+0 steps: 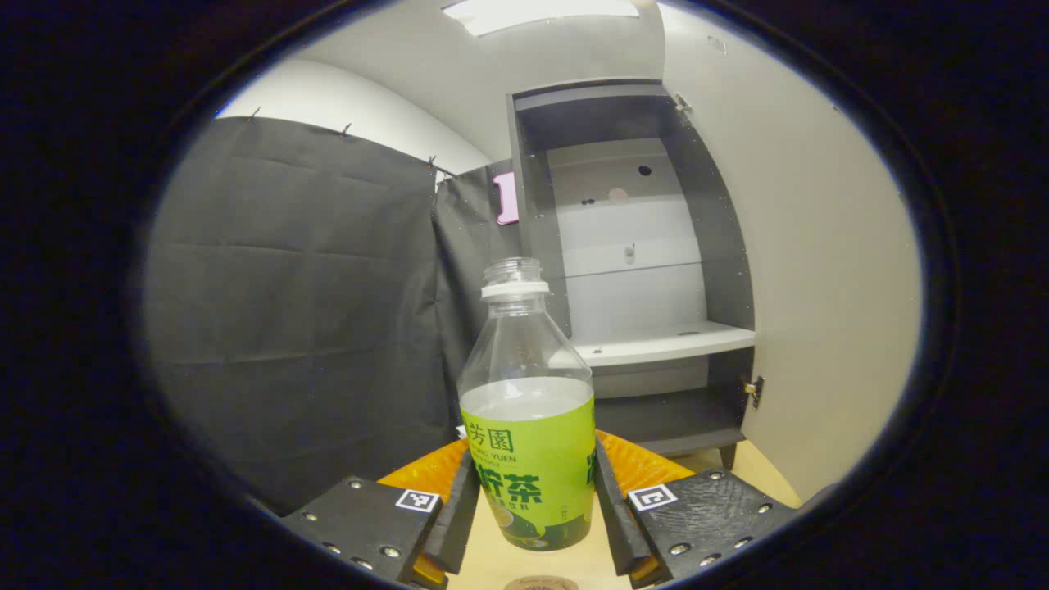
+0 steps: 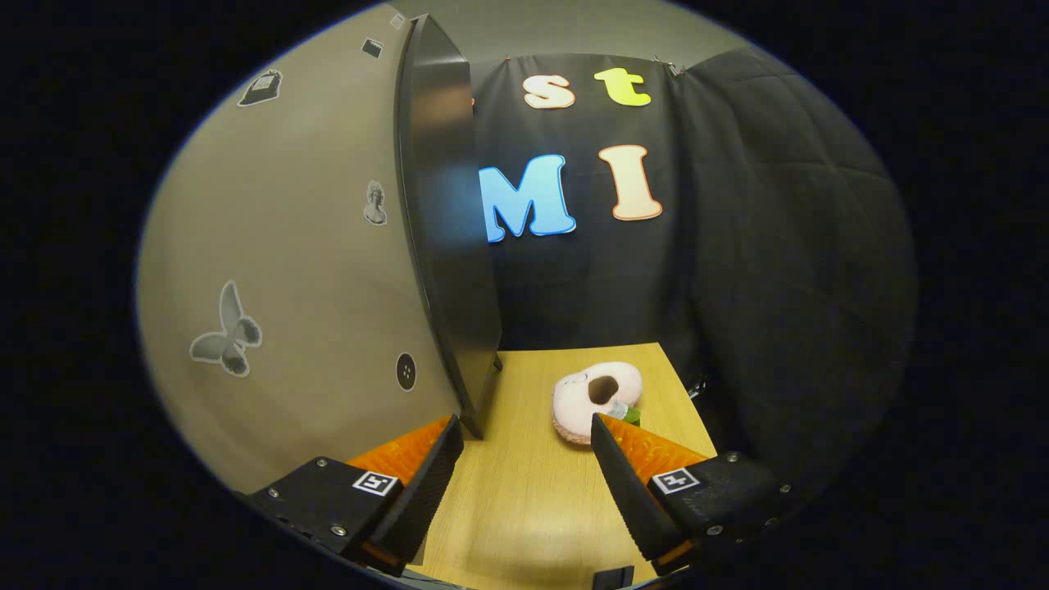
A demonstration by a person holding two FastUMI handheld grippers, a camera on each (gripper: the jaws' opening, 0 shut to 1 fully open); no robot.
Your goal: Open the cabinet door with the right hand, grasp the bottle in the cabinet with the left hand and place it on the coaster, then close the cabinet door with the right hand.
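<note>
Left gripper view: left tool [image 1: 529,500] clamps bottle [image 1: 529,426]; cabinet [image 1: 631,270] open.

- The bench [image 2: 524,492] is a light wood-grain top, seen in the right gripper view running back to the black cloth wall.
- A pale pink plush toy [image 2: 594,400] with a dark patch lies on the bench toward 1 o'clock from its middle, near the far right edge.
- In the left gripper view the cabinet [image 1: 631,270] stands on the bench at 12 o'clock, door open.
- Its white shelf [image 1: 664,342] runs across the inside, bare on top.
- At 6 o'clock, the rim of a round coaster [image 1: 541,583] lies on the bench.
</note>
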